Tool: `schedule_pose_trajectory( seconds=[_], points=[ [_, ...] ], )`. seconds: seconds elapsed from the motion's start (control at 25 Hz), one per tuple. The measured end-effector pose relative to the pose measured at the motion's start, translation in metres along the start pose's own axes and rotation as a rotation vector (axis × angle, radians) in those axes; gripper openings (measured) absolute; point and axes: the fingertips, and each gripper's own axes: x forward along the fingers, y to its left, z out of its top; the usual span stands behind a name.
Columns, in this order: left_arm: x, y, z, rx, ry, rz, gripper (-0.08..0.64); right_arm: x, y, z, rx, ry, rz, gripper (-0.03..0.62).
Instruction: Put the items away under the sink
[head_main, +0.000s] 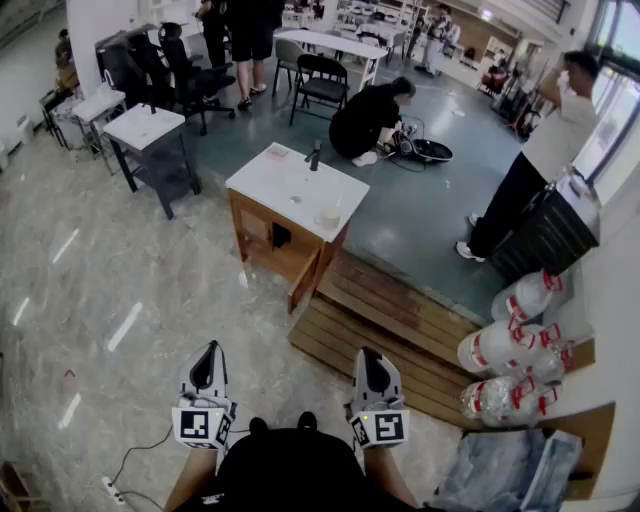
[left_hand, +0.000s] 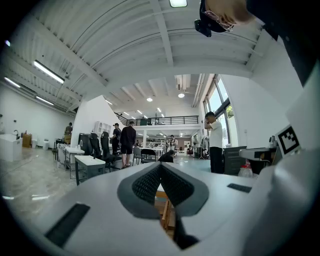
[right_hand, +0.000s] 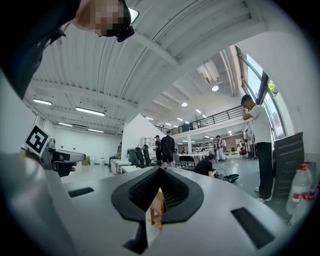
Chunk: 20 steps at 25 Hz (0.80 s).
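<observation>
Head view: left gripper (head_main: 210, 352) & right gripper (head_main: 368, 356) both pressed together, empty, well short of white-topped wooden sink cabinet (head_main: 258, 238). At worktop's (head_main: 270, 182) near right corner: small pale cup-like item (head_main: 328, 215); prob. light, stiff, so pinch across its sides.

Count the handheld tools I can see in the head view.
2. The left tool is at bottom left and the right tool at bottom right, both shut and empty, facing the sink cabinet. None look hidden.

Head view looks steeply down; both gripper views face level, apparently toward cabinet (head_main: 255, 225)
</observation>
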Motion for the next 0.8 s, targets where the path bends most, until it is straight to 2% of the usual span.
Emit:
schedule_pose_trajectory(
  seconds=[0.68,0.8],
  points=[
    [-0.0059,0.0016,0.0016,0.003,0.008,-0.013,0.007,-0.0048,0.0052,0.0051,0.032,-0.02,0.005,0.012],
    [-0.0064,0.0001,0.0024,0.006,0.007,-0.02,0.006,-0.0049,0.0036,0.0057,0.039,-0.02,0.001,0.028]
  ],
)
